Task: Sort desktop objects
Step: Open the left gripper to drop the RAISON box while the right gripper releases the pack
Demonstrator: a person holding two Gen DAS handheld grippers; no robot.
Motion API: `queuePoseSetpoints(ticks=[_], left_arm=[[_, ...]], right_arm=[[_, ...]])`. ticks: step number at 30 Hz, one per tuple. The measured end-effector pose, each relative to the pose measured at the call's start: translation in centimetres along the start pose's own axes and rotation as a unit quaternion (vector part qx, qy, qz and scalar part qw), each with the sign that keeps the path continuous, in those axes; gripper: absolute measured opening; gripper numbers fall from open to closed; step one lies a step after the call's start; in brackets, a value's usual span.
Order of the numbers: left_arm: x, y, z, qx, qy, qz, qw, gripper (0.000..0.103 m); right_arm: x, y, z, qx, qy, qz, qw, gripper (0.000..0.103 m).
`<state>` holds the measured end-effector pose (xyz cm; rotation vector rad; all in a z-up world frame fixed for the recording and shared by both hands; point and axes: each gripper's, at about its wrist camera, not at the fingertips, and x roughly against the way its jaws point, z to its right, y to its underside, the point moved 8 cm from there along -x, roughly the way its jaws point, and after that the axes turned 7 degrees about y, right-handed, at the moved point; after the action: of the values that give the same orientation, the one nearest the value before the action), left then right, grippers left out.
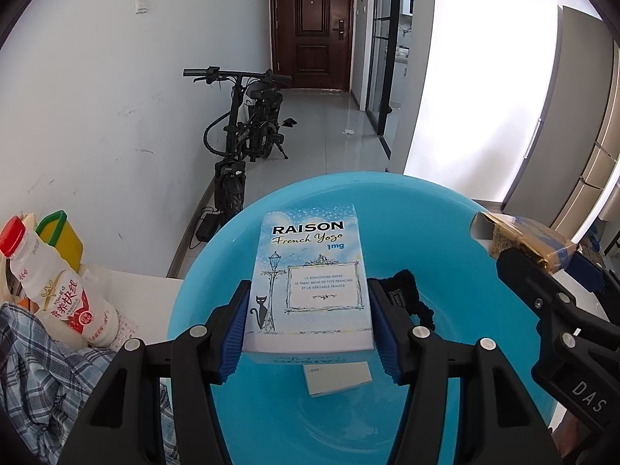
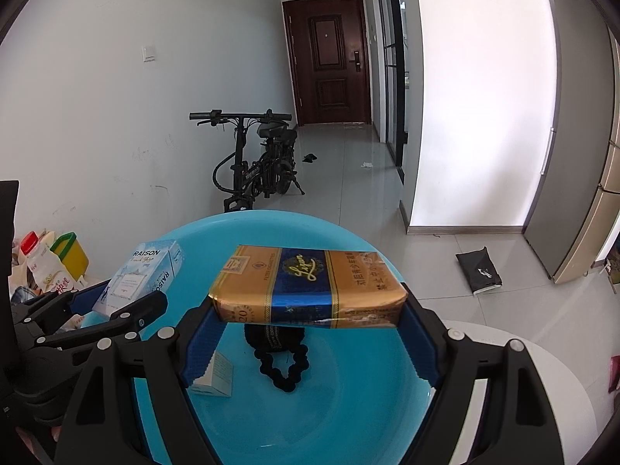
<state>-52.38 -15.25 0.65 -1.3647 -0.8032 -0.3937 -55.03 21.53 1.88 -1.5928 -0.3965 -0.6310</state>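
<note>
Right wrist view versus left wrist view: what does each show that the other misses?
Only the right wrist view shows the black pouch on the floor. Only the left shows the plaid cloth. Both share the blue basin, the black scrunchie, the small white box, the RAISON box and the gold cigarette pack.

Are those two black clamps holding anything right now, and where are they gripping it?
Left gripper holds the light blue RAISON box by its long sides. Right gripper holds the gold-and-blue cigarette pack by its two ends.
</note>
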Motion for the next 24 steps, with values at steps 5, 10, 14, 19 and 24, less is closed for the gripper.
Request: queuePoseSetpoints(ticks=[5, 10, 14, 19, 24], left_arm=[[-0.1, 0.0, -0.6, 0.023, 0.019, 0.001, 0.9995, 0.060], [0.0, 0.1, 0.2, 0.003, 0.019, 0.006, 0.9998, 0.078], [0.6, 0.1, 0.6, -0.012, 0.018, 0.020, 0.9996, 0.086], [0.2, 0.6, 0.5, -0.017, 0.019, 0.005, 0.9997, 0.087], [0.0, 0.6, -0.1, -0.016, 0.011, 0.000, 0.9998, 0.087]], right_arm=[[0.0, 0.1, 0.4, -0.002, 0.005, 0.002, 1.000, 0.081], [0.1, 0.2, 0.6, -0.003, 0.006, 0.003, 1.000, 0.081], [0.3, 0.2, 0.8, 0.001, 0.009, 0.007, 1.000, 0.081], [0.2, 0.1, 1.4, -0.006, 0.011, 0.004, 1.000, 0.081], [0.1, 0.2, 1.7, -0.010, 0.013, 0.001, 1.000, 0.081]])
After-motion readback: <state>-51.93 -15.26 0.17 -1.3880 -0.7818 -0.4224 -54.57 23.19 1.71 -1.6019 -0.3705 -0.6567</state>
